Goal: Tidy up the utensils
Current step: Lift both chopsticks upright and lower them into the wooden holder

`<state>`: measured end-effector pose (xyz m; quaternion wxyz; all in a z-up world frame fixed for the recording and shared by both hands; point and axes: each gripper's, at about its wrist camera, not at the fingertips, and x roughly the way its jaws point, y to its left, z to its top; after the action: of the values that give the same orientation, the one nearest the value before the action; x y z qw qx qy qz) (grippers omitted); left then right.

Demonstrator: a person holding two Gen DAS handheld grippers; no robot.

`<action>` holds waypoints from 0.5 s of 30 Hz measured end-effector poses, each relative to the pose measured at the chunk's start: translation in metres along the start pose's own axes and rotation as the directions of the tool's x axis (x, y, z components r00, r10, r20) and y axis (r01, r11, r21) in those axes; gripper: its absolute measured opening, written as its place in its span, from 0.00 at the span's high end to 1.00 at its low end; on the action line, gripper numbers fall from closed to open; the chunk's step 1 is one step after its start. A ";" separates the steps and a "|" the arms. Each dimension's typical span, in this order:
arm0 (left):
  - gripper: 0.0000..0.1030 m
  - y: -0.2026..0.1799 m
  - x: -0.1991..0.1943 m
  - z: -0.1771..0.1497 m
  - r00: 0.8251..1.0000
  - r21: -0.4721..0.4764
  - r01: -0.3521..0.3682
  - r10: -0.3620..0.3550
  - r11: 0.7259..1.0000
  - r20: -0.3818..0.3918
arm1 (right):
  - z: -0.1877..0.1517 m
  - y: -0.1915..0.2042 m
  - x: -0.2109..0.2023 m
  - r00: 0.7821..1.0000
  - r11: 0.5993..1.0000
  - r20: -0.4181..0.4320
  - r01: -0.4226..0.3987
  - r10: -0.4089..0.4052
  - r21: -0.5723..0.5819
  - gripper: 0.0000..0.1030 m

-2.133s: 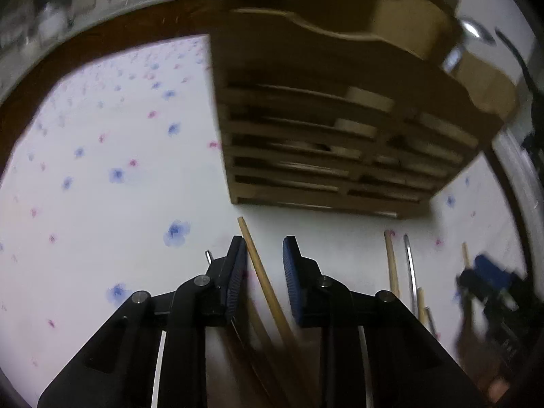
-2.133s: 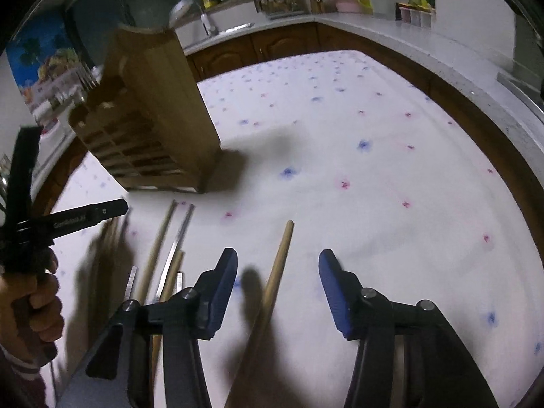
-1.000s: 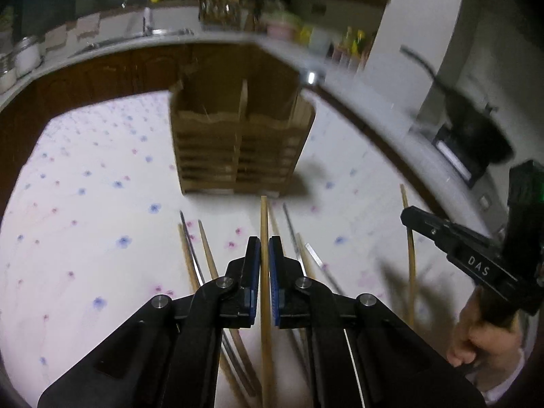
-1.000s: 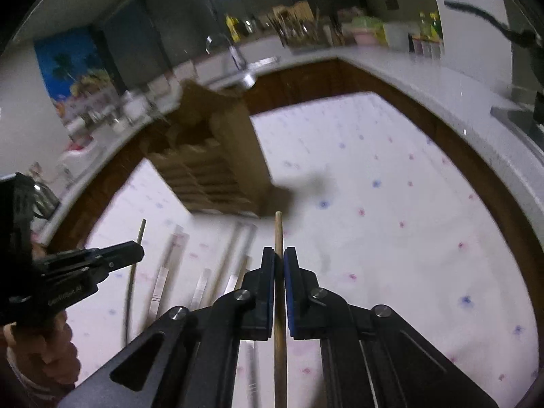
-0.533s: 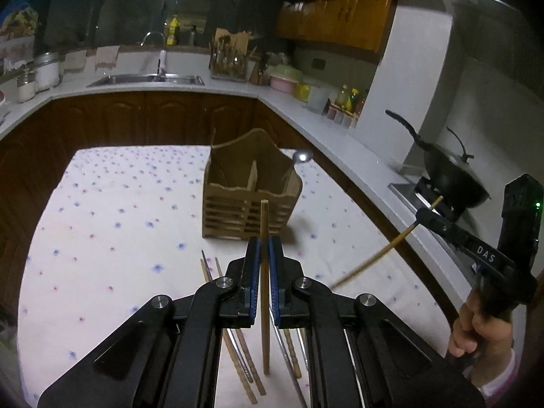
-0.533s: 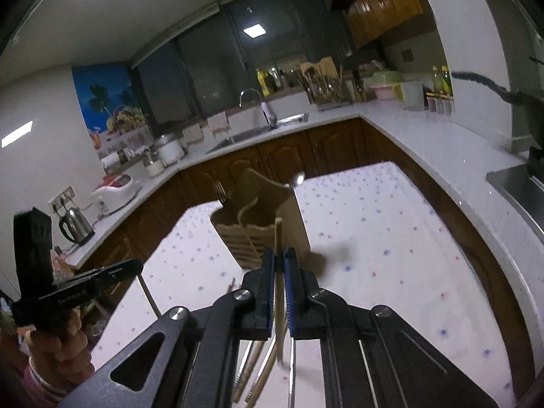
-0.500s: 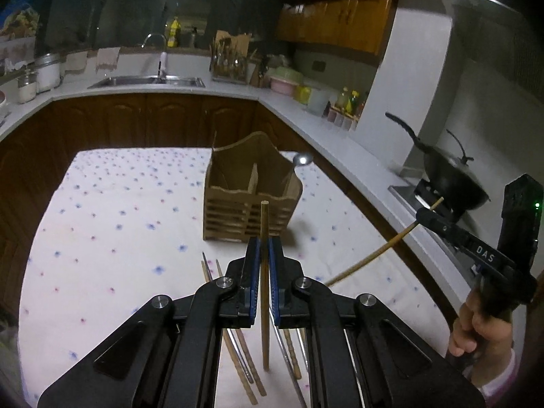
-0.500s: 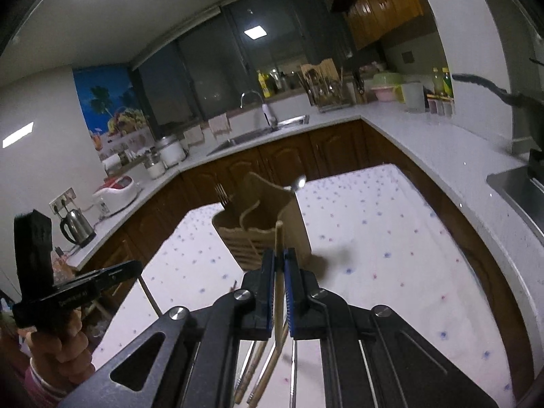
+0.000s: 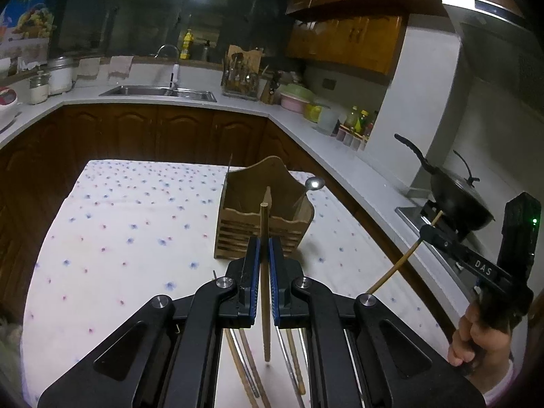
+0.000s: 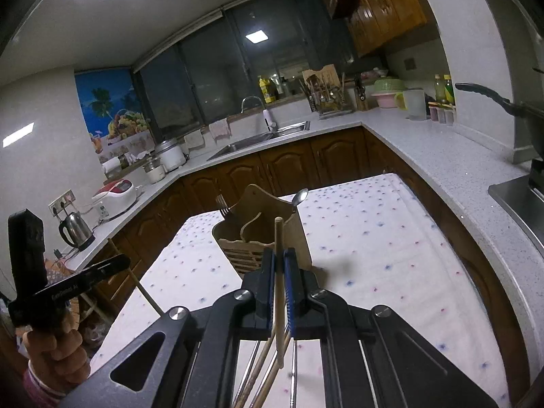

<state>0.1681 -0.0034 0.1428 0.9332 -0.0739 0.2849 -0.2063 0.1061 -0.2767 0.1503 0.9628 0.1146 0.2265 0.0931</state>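
My left gripper [image 9: 264, 248] is shut on a wooden chopstick [image 9: 263, 224] and holds it upright, well above the table. My right gripper [image 10: 278, 258] is shut on a second wooden chopstick [image 10: 278, 238], also lifted; it shows at the right in the left wrist view [image 9: 404, 261]. The wooden utensil holder [image 9: 263, 210] stands on the flowered tablecloth ahead of both grippers, with a spoon [image 9: 314, 183] and a fork [image 10: 222, 209] in it. It also shows in the right wrist view [image 10: 261, 234]. More chopsticks and metal utensils [image 9: 248, 374] lie on the cloth below the grippers.
The table with its white flowered cloth [image 9: 119, 238] is ringed by a countertop [image 9: 357, 173] with a sink [image 9: 159, 91], a utensil rack [image 9: 241, 78] and a black wok [image 9: 455, 200] on a stove at the right. A kettle [image 10: 76, 231] stands at the left.
Both grippers closed on a chopstick each lying on the cloth and lifted them high above the table. In the last half second they rose slightly more.
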 end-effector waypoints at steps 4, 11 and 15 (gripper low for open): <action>0.96 0.003 0.001 0.007 1.000 -0.014 -0.005 0.005 1.000 0.020 | 0.003 -0.002 0.002 1.000 1.000 0.008 -0.001 0.001 0.000 0.95; 0.96 0.005 -0.004 0.045 0.994 -0.016 -0.010 0.012 1.000 0.111 | 0.032 -0.002 0.005 0.998 1.000 0.059 -0.013 0.013 0.002 0.95; 0.96 0.002 -0.002 0.082 0.981 -0.005 -0.025 0.025 1.000 0.193 | 0.063 0.005 0.009 0.992 1.000 0.127 -0.020 0.021 -0.009 0.95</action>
<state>0.2131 0.0012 0.2108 0.9589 -0.0911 0.1940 -0.1861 0.1424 -0.2809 0.2024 0.9747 0.1187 0.1631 0.0963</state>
